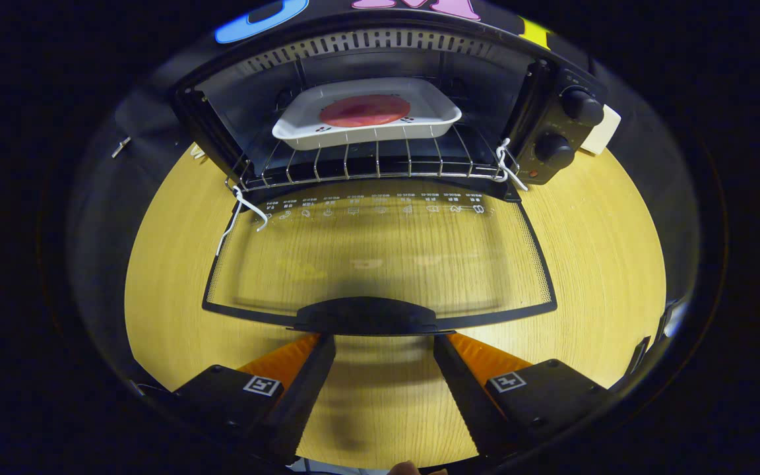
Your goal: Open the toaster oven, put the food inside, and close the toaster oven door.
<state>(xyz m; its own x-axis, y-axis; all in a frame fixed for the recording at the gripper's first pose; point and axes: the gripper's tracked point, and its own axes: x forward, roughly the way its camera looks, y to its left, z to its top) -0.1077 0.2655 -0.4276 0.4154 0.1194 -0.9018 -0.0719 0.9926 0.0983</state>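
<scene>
The black toaster oven (555, 132) stands at the far side of the wooden table with its glass door (380, 257) folded fully down toward me. Inside, on the wire rack (367, 165), sits a white dish (367, 115) holding a round red piece of food (365, 110). The door's black handle (365, 315) lies just ahead of my fingertips. My gripper (383, 340) is open, its two fingers spread to either side of the handle's width and just below it, with nothing between them.
Two round knobs (581, 105) sit on the oven's right panel. White cord ties (506, 165) hang at both front corners of the rack. The yellow wooden table (611, 244) spreads on both sides of the door. A white object (603, 130) sits behind the oven's right side.
</scene>
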